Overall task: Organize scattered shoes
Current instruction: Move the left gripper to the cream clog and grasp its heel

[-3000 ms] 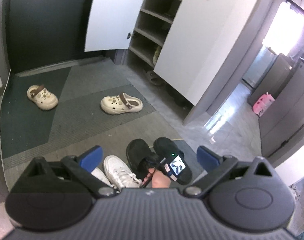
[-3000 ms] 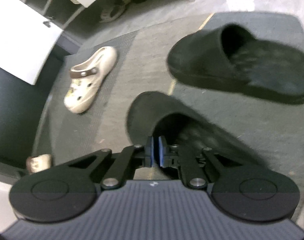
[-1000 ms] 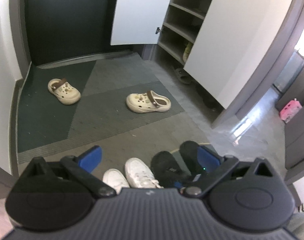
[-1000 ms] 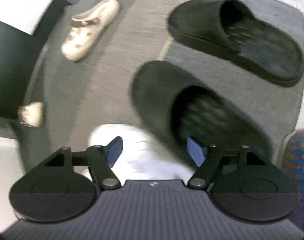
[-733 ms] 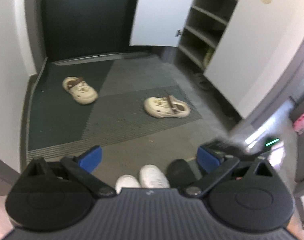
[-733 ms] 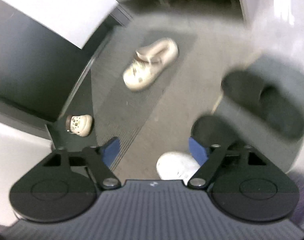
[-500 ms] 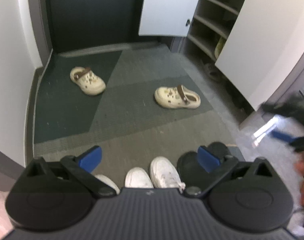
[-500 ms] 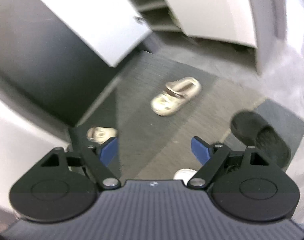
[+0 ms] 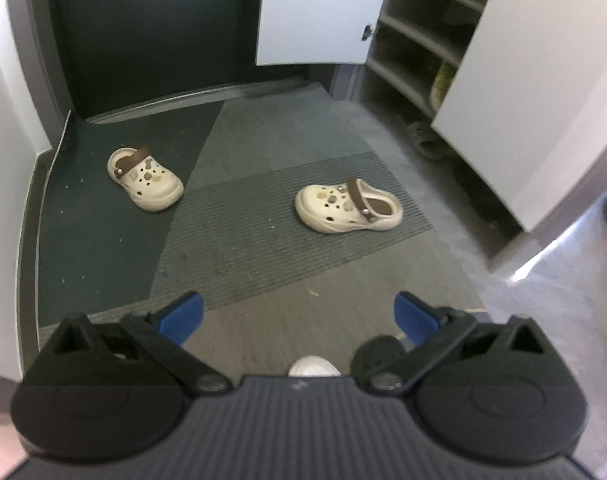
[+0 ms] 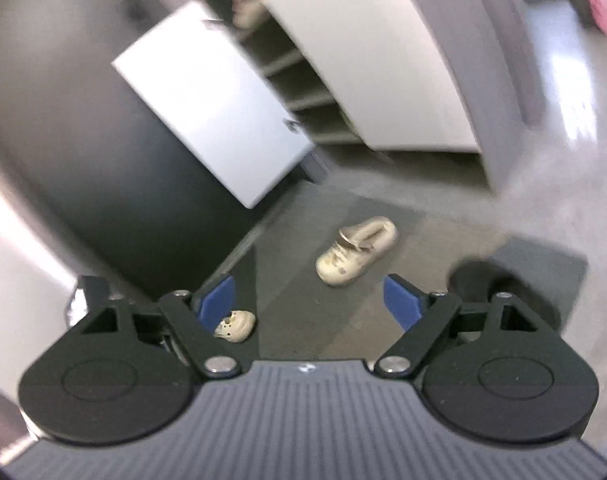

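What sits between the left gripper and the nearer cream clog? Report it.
Nothing visible. Bare mat lies between the open left gripper and the nearer cream clog; the white sneaker and black slipper sit below the jaws.

bare mat (image 9: 263, 264) between two cream clogs (well apart) (image 9: 145, 180) (image 9: 348, 210), cabinet door (image 9: 543, 92) crowding right
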A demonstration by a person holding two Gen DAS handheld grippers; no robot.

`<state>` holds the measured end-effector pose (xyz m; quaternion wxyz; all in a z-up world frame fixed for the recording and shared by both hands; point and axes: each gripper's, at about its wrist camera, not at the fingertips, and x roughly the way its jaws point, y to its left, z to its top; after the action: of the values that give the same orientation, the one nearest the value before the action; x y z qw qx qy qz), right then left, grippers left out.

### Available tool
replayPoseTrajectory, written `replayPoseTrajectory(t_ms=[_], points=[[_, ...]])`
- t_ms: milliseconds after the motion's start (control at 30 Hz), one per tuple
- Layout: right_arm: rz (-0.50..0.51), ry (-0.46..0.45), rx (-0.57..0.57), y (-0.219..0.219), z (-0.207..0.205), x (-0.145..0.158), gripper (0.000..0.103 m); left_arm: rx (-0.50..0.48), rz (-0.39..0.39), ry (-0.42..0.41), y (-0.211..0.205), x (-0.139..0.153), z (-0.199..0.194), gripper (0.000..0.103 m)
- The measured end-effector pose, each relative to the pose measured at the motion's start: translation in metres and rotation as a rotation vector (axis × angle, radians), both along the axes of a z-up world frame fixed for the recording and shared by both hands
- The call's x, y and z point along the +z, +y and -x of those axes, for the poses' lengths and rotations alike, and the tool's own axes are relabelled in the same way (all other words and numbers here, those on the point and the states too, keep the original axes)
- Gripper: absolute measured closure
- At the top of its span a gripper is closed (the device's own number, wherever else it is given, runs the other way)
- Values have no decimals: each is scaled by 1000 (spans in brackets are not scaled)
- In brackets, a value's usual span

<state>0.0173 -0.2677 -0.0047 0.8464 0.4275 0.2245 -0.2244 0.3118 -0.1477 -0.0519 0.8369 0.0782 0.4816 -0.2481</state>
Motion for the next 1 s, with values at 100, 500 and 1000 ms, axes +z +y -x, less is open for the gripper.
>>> replayPoseTrajectory(t_ms=[100, 500, 1000], points=[[-44, 9, -57, -1, 9, -9, 19, 11, -8, 30, -37, -26, -24, 1], [-324, 106, -57, -27, -54, -58, 20, -127, -25, 13, -201, -161, -112, 1], [-136, 308, -31, -41, -128, -88, 20, -10, -92, 33, -298, -284, -194, 7]])
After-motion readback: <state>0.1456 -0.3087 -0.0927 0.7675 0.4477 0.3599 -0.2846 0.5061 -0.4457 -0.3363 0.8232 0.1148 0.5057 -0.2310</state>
